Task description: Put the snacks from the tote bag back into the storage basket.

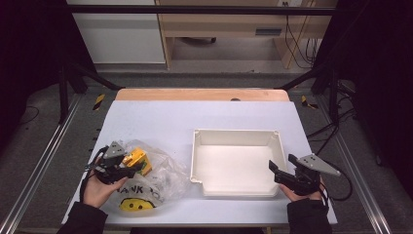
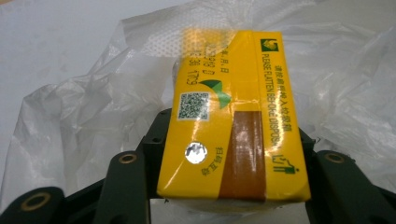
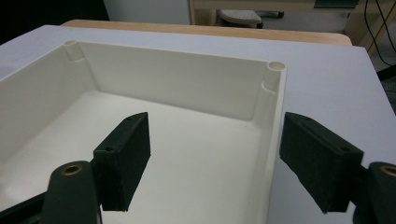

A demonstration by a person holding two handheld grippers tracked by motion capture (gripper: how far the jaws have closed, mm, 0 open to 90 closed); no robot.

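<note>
High view shows the left hand [image 1: 97,187] low at the table's [image 1: 160,117] near left, its left gripper [image 1: 127,168] reaching over a crumpled clear plastic bag [image 1: 163,178] with jaws pinching a yellow carton [image 1: 138,161]. The right gripper [image 1: 280,171] sits at the white tray's [image 1: 234,136] near right corner, its jaws spread astride the tray's right wall. Glossy yellow, the carton carries a brown stripe, a QR code and a round foil straw seal.

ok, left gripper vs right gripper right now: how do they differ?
Left gripper is shut on the yellow carton; right gripper is open, holding nothing. Left sits over the plastic bag; right straddles the white tray wall. Both are hand-held with black jaws.
</note>
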